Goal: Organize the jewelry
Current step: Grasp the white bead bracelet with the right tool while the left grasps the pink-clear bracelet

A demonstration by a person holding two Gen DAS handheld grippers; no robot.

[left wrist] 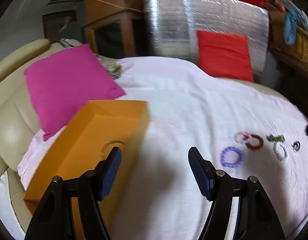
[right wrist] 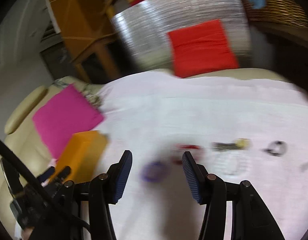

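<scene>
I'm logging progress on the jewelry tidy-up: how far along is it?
Nothing looks done: the orange box is shut, and the purple ring, red ring and white ring lie loose on the white cloth. Both left tongs and right tongs are open and empty. Everything remains.

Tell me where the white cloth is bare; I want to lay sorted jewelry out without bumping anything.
The widest free patch on the white cloth lies between the orange box, the pink cushion and the red cushion. It is crowded on the right, around the purple ring, red ring and white ring.
</scene>
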